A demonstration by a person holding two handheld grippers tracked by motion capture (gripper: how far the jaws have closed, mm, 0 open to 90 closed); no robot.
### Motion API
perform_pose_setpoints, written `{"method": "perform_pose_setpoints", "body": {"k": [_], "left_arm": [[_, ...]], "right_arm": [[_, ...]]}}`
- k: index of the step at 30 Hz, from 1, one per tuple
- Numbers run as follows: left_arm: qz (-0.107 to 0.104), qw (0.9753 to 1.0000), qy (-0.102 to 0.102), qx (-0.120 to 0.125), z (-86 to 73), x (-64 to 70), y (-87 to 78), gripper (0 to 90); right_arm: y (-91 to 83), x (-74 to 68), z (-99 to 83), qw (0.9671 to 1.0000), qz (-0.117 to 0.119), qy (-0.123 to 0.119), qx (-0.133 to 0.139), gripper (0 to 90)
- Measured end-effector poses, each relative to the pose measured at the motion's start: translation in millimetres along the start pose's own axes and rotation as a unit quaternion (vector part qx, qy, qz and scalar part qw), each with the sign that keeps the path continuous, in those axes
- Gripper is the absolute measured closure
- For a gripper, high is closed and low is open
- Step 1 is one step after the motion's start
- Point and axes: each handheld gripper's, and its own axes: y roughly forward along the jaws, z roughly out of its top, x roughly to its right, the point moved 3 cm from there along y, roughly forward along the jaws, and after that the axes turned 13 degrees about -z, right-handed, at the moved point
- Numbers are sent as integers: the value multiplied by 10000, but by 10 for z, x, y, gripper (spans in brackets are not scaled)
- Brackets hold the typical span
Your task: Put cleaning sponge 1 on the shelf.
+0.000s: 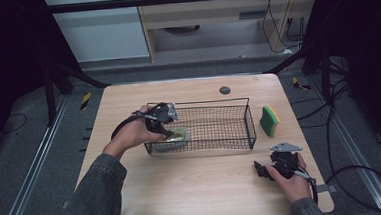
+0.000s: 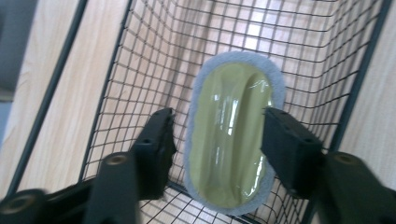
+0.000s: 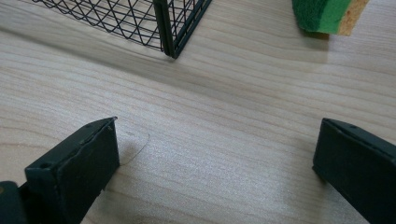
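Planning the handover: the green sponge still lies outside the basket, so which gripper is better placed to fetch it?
Right, probably. The right gripper is open, holds nothing, and the sponge lies on its side of the basket. The left gripper straddles the pad inside.

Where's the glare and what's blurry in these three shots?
Left gripper view: bright streaks of glare on the glossy yellow-green sponge in the wire basket, and the near jaws are soft. Right gripper view: the table grain is sharp, with a soft shadow beside the basket corner. High view: surroundings dark, tabletop evenly lit.
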Motion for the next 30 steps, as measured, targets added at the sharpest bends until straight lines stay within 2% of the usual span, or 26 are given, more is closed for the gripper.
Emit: {"method": "perform_pose_setpoints", "body": {"k": [4,5,7,8,9,10,12,13,17,18,19,21,26,27,29,30], "left_arm": [[55,9999,-130,52,-17,-1,-18,295],[73,9995,-286,123,-27,3,-27,246],[47,9986,-430,316,-35,16,-44,216],[47,9986,-430,316,-35,16,-44,202],[53,9978,-542,376,-40,19,-57,202],[119,9968,-656,436,-46,26,-82,155],[150,9962,-707,478,-49,27,-105,134],[189,9940,-868,632,-57,35,-150,124],[354,9912,-1037,740,-85,40,-221,92],[403,9881,-1168,912,-102,57,-254,91],[423,9868,-1220,977,-114,69,-273,88],[423,9860,-1244,1026,-128,83,-292,72],[586,9801,-1375,1305,-234,203,-432,70],[586,9801,-1375,1305,-234,203,-432,65],[606,9771,-1459,1428,-282,245,-486,56],[617,9741,-1532,1542,-328,278,-524,51]], "right_arm": [[1,2,1,10000,0,-10,3,5],[1,1,2,10000,2,-3,2,5],[1,0,2,10000,0,-1,-1,5],[1,0,2,10000,0,-1,-1,5],[1,1,2,10000,-1,-5,-2,5],[1,0,1,10000,-1,0,0,5],[1,0,1,10000,-2,1,1,5],[0,-1,1,10000,-5,3,-1,5],[1,-1,1,10000,-5,5,-1,5],[1,-1,1,10000,-5,4,0,5],[1,-1,2,10000,-5,5,-1,5],[-2,-4,3,10000,5,28,-13,5],[-1,-4,5,10000,-9,24,-23,5],[-1,-4,5,10000,-9,24,-23,5],[-1,-6,9,10000,-15,31,-36,5],[-1,-8,10,10000,-23,40,-44,5]]}}
